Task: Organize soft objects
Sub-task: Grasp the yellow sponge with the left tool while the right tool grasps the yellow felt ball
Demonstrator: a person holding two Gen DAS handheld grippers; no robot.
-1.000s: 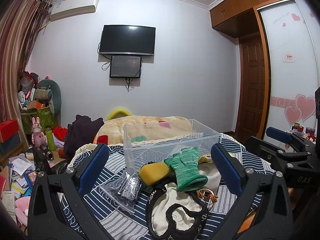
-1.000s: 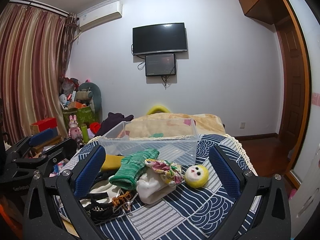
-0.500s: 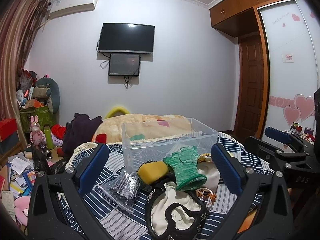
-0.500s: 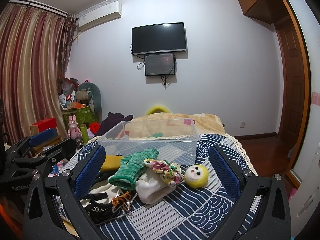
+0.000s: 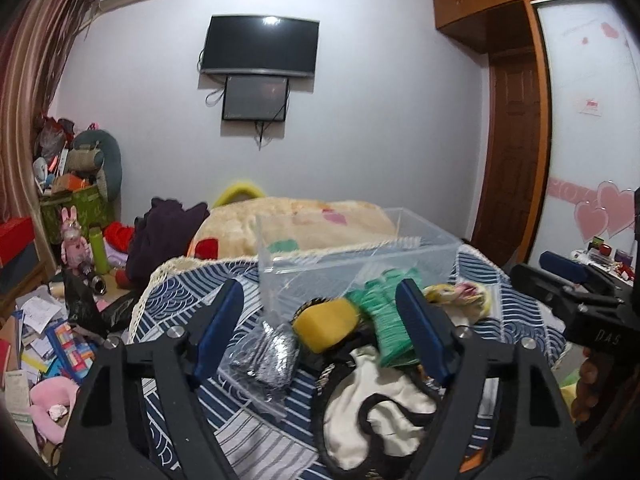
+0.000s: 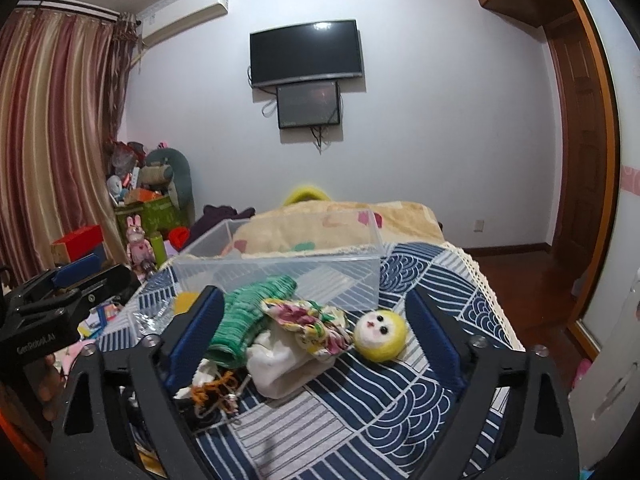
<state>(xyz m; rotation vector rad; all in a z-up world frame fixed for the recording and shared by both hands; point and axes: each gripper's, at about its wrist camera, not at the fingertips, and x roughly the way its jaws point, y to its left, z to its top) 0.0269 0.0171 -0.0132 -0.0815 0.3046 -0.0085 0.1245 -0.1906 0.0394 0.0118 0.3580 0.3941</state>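
— How far along is the tidying?

— Barely begun, by the look of it. The clear plastic box (image 6: 280,276) stands empty on the patterned tabletop (image 6: 420,368). In front of it the soft things lie heaped: a green glove (image 6: 248,312), a floral cloth (image 6: 312,320), a yellow-haired doll head (image 6: 380,334), a yellow sponge (image 5: 326,322) and white cloth (image 5: 376,408).

— And the grippers?

— Both hang low over the near edge, pointing at the heap. The left gripper (image 5: 320,332) has its jaws spread around the sponge and a bagged silver scrubber (image 5: 266,354), gripping nothing. The right gripper (image 6: 316,334) is spread wide too, framing glove and doll, empty.
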